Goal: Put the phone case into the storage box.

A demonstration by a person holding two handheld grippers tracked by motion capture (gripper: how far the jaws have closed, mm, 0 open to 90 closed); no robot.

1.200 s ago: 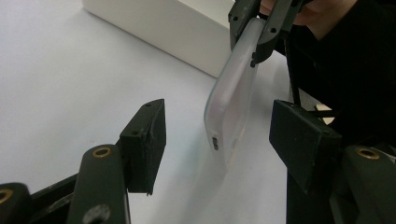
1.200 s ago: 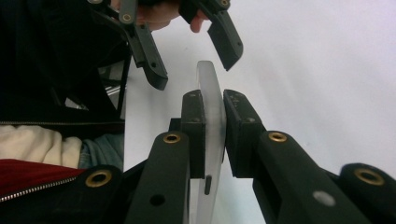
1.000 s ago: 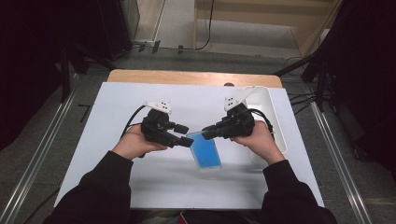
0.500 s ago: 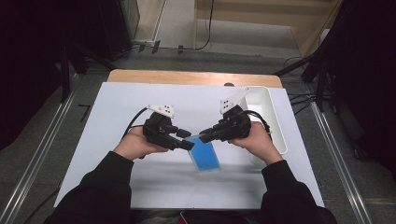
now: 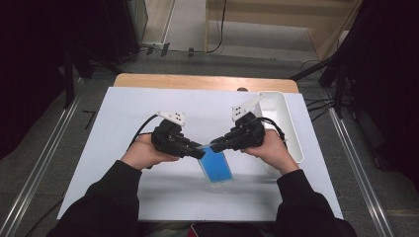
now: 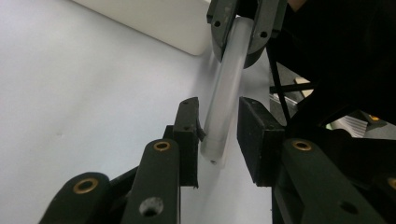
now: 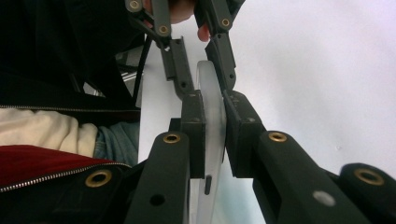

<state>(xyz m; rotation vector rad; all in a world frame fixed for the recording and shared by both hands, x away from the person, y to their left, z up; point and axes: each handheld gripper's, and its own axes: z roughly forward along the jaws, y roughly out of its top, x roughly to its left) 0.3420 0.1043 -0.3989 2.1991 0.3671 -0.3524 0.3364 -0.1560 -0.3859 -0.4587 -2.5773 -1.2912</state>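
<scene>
Progress looks to be at the handover point of a two-handed grasp on a clear plastic pouch [image 5: 216,165] with a blue insert, which hangs between the hands just above the white table [image 5: 123,103], its frosted top strip [image 6: 224,98] running from one tool to the other. The right gripper [image 7: 215,135] is clamped on that strip, pads pressing it from both sides. The left gripper [image 6: 217,135] has just been closing around the other end: the strip sits between its jaws, one pad at its edge, the other with a gap showing, so that grip is not yet firm. What seems left is to finish that pinch and then open or move the pouch. A white bin [image 5: 281,123] stands beside the right hand.
</scene>
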